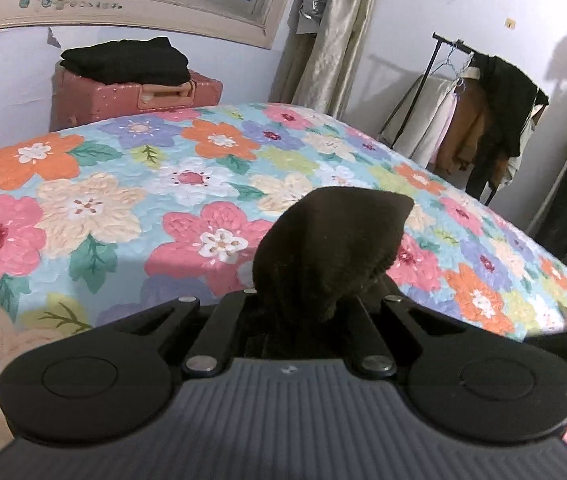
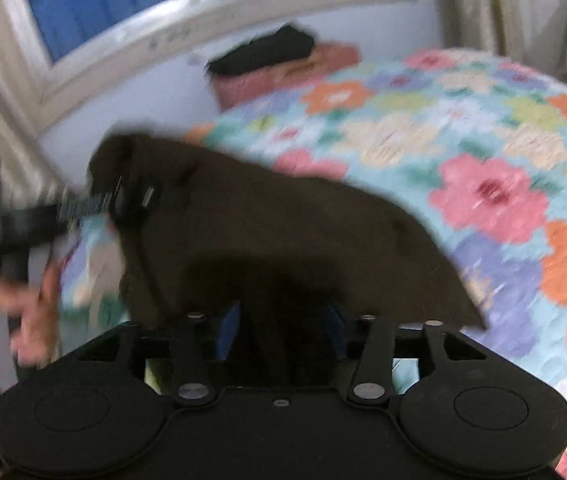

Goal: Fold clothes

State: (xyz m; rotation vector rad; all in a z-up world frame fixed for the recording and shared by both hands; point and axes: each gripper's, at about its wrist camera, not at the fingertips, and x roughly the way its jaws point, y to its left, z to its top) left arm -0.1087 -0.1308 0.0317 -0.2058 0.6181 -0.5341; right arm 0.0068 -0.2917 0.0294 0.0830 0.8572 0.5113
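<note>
A dark brown garment hangs stretched between my two grippers above the floral bedspread. My left gripper is shut on one bunched corner of the garment, which covers its fingertips. My right gripper is shut on the garment's other edge, its fingers hidden under the cloth. In the blurred right wrist view the left gripper shows at the far left, pinching the garment's other end.
The bed with its floral bedspread fills the middle. A pink suitcase with folded black clothes stands behind it under the window. A clothes rack with hanging garments stands at the right. Curtains hang in the corner.
</note>
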